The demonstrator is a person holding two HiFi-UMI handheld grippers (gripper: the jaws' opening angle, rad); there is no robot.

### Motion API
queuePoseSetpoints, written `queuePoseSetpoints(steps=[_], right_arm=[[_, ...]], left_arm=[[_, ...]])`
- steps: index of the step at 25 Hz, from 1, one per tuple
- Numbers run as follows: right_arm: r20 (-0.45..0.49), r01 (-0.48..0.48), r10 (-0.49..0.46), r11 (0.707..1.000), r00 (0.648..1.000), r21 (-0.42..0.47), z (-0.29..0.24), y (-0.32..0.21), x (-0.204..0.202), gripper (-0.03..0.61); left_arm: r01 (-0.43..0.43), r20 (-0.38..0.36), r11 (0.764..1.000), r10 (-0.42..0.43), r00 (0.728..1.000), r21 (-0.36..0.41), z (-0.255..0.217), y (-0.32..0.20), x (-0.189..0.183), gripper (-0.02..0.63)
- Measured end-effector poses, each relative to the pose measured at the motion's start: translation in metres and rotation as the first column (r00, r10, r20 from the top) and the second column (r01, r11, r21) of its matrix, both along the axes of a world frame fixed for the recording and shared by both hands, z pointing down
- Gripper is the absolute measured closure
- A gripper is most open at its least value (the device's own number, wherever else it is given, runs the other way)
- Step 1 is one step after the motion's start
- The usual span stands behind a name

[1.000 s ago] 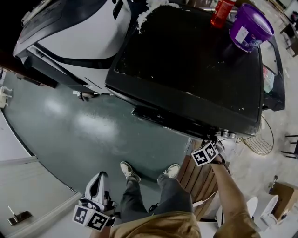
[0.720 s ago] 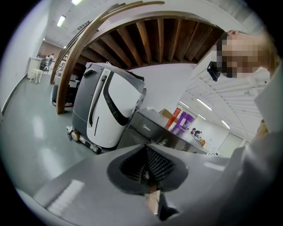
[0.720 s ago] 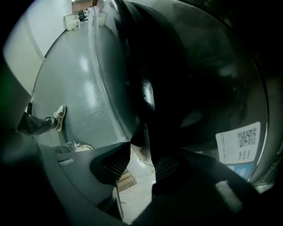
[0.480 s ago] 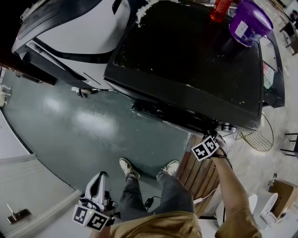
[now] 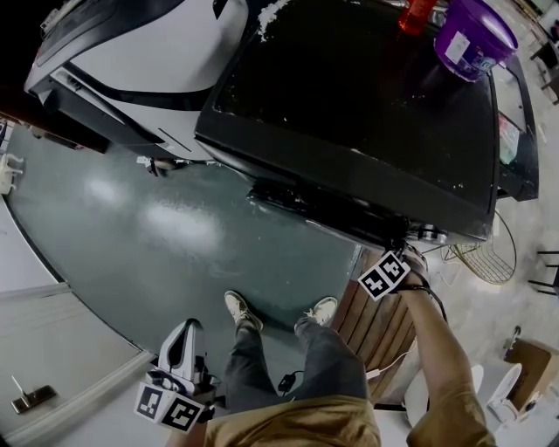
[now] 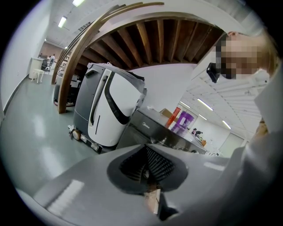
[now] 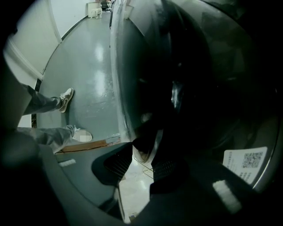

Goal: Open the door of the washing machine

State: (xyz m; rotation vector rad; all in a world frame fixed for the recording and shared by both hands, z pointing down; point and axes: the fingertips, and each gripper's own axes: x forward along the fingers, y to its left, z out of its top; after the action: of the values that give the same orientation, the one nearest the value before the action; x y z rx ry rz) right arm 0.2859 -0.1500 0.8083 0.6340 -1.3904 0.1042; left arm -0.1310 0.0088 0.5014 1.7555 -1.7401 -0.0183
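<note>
Both right fingers (image 7: 116, 164), closing, pinch door (image 7: 126, 88) edge.

Tan top (image 5: 297, 426), grey trousers (image 5: 330, 365), white sneakers (image 5: 238, 312).

Before you, the purple plastic bucket (image 5: 472, 39) and red plastic bottle (image 5: 415, 13) stand on the dark boxy washing machine (image 5: 349, 113), far right. The big white machine (image 5: 131, 52) is left of it.

Black washing machine (image 5: 349, 105); front door (image 5: 301, 202) dark, round.
</note>
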Motion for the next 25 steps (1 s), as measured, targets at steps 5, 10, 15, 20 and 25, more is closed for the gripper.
queuePoseSetpoints(steps=[5, 10, 15, 20, 25], right_arm=[[0.002, 0.064, -0.064, 0.998, 0.998, -0.024, -0.001, 0.0, -0.003, 0.465], [-0.01, 0.102, -0.102, 0.994, 0.995, -0.027, -0.002, 0.001, -0.004, 0.466], [-0.021, 0.12, -0.12, 0.993, 0.993, -0.023, 0.001, 0.0, -0.004, 0.465], [-0.014, 0.098, -0.099, 0.995, 0.995, -0.03, 0.001, 0.001, -0.005, 0.465], [-0.025, 0.122, -0.123, 0.991, 0.992, -0.055, -0.002, 0.007, -0.004, 0.468]], left_arm=[[-0.01, -0.01, 1.0, 0.01, 1.0, -0.007, 0.006, 0.002, 0.007, 0.554], [-0.007, -0.021, 1.0, 0.007, 1.0, -0.004, 0.006, -0.005, 0.008, 0.554], [-0.02, -0.021, 1.0, 0.02, 1.0, 0.0, 0.004, -0.014, 0.007, 0.554], [-0.044, -0.019, 0.999, 0.044, 0.999, 0.002, 0.003, -0.015, 0.012, 0.554], [-0.05, -0.023, 0.999, 0.05, 0.998, -0.003, 0.003, -0.014, 0.011, 0.554]])
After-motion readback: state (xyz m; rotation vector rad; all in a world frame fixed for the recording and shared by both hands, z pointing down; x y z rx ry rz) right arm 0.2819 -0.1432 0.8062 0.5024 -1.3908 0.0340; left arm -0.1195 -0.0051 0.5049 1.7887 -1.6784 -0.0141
